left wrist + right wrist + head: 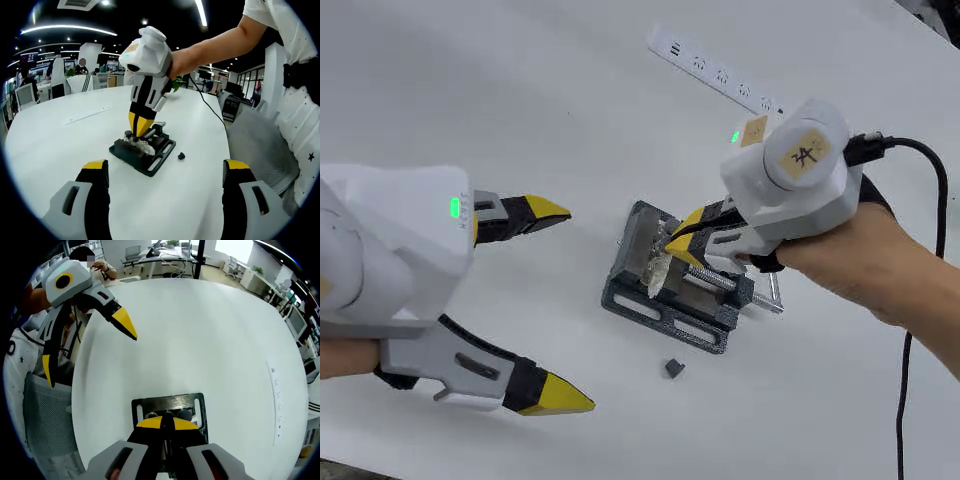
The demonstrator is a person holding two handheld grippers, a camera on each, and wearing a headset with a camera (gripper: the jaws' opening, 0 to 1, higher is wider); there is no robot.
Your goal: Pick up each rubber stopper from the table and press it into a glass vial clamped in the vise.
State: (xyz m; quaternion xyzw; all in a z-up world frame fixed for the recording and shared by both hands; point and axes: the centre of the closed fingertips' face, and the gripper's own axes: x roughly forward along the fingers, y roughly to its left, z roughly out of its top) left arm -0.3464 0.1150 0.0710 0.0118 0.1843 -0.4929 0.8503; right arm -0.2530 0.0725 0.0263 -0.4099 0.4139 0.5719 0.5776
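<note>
**While one gripper worked at the vise, a stopper lay waiting**

Where the left gripper hovered over the white desk, its jaws were spread wide with nothing between them, well apart from the work. To its right sat the dark vise, a glass vial clamped in it. One loose rubber stopper lay on the desk just beside the vise's near edge. The right gripper pointed down onto the vial, jaws drawn nearly together; whether they pinched a stopper could not be made out.

A push that came in tilted would likely crack the glass or skew the vial in its clamp, and a half-seated stopper might spring out and roll off.

A round tan sticker on the right gripper bore a handwritten mark, possibly "34". The power strip showed no readable brand.
</note>
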